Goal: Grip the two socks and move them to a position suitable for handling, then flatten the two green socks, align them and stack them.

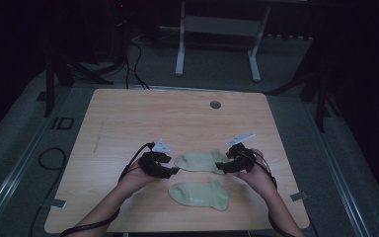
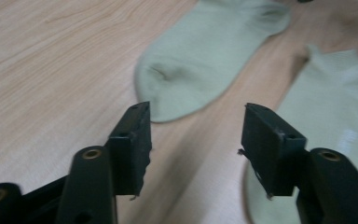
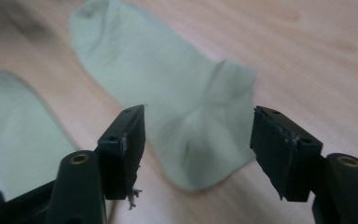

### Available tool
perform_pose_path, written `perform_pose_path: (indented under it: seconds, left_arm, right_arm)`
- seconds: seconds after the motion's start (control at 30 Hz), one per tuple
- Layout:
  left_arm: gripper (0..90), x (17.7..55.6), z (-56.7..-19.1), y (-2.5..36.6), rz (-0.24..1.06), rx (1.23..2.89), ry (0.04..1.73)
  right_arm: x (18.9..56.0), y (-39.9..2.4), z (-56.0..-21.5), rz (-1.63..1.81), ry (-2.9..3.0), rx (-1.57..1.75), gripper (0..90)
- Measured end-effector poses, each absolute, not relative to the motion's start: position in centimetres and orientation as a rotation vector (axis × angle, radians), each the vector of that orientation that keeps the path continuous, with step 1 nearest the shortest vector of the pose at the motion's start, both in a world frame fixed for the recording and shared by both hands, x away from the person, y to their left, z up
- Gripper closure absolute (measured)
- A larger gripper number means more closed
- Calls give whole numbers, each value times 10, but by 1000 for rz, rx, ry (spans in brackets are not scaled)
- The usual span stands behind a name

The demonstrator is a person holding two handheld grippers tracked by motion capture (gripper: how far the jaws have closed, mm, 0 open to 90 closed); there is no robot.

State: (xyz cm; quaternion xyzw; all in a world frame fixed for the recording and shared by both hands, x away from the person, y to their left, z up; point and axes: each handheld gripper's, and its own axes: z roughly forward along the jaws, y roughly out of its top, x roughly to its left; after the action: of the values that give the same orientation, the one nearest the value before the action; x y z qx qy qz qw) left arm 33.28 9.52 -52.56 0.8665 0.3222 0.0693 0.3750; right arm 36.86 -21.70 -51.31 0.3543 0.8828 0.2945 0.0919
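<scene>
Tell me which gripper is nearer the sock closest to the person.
Left. The left gripper sits just above the near sock's toe end; the right gripper is farther, over the far sock's cuff end.

table [image 1: 128,113]: pale wood-grain, smooth | socks [image 2: 205,51]: matt pale-green knit cloth | fingers [image 3: 123,149]: matt black plastic

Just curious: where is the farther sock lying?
In the high view, the farther sock lies flat between both tongs, left and right, just beyond the nearer sock.
</scene>
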Motion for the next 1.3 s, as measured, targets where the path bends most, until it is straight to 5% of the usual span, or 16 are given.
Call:
perform_pose_path:
  seconds: [0.47, 0.77, 1.3]
  left_arm:
    - [407, 300, -530, 103, 130, 2248, 847]
    - [414, 290, -547, 99, 82, 2254, 880]
    - [576, 279, -558, 90, 172, 2325, 803]
  right_arm:
    - [328, -235, -497, 967, 2584, 1024, 331]
    - [309, -242, -520, 948, 2636, 1082, 530]
    - [281, -227, -546, 828, 2692, 1027, 677]
